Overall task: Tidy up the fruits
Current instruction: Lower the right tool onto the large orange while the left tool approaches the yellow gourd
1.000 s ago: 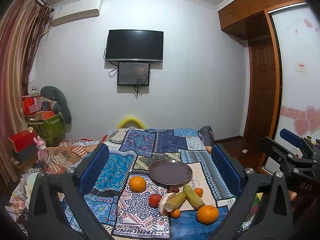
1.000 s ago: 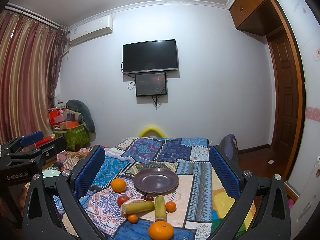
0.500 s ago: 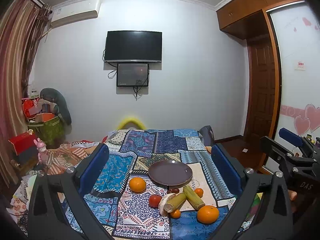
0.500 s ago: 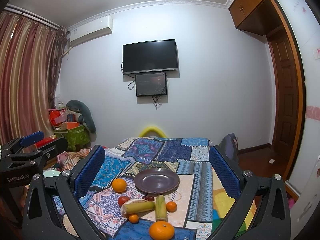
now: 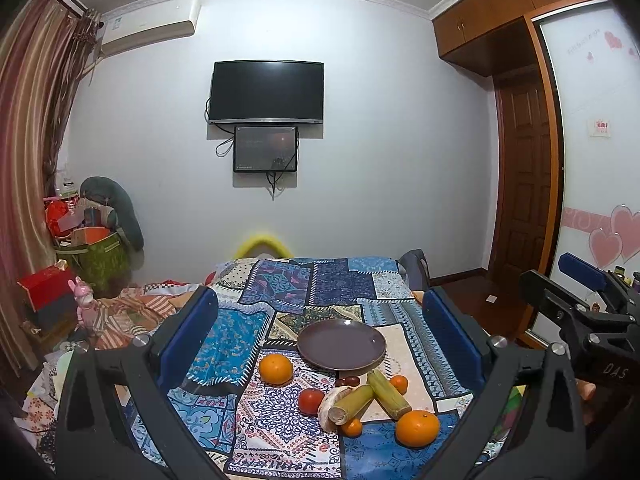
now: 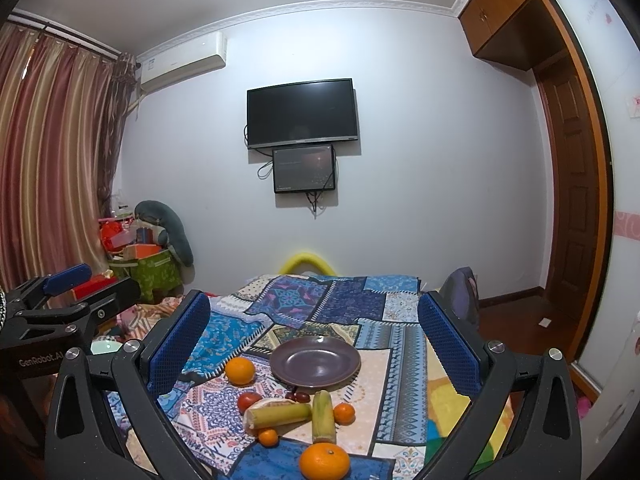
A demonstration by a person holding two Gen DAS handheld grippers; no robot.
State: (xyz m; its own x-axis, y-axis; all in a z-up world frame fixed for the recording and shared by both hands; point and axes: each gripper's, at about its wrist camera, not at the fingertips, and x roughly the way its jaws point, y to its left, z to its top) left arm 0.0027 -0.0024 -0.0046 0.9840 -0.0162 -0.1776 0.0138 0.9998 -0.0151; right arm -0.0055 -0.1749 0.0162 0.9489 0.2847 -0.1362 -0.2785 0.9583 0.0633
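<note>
Both tongs hang released above a patchwork cloth (image 5: 248, 328), gripping nothing. The left tongs (image 5: 320, 320) have their blue pads spread wide on either side of the fruit. The right tongs (image 6: 314, 322) are spread just as wide.

A dark purple plate (image 5: 342, 344) lies on the cloth with nothing on it. Just beside its left rim sits 1 large orange (image 5: 275, 369). In front of the plate, 2 dark red dates (image 5: 348, 381) lie near its front rim. Below them, 2 green-yellow cane pieces (image 5: 374, 394) lie angled, their upper ends close together. A red tomato (image 5: 311, 401) lies to the left of them, next to a pale mushroom-like piece (image 5: 328, 404) that touches the left cane piece. A small orange (image 5: 399, 384) lies right of the cane pieces, another small orange (image 5: 352, 427) lies at the lower end of the left piece, and a 2nd large orange (image 5: 417, 427) sits nearest the camera.

From the right wrist view, the left device's body reads "GenRobot.AI" (image 6: 40, 359). From the left wrist view, the right device's body reads "DAS" (image 5: 616, 369).

On the wall hang a black TV (image 5: 267, 92), a smaller screen (image 5: 265, 149) under it, and an air conditioner (image 5: 150, 26) whose label is too small to read. Faint lettering on the wardrobe door (image 5: 592, 128) is also unreadable.
</note>
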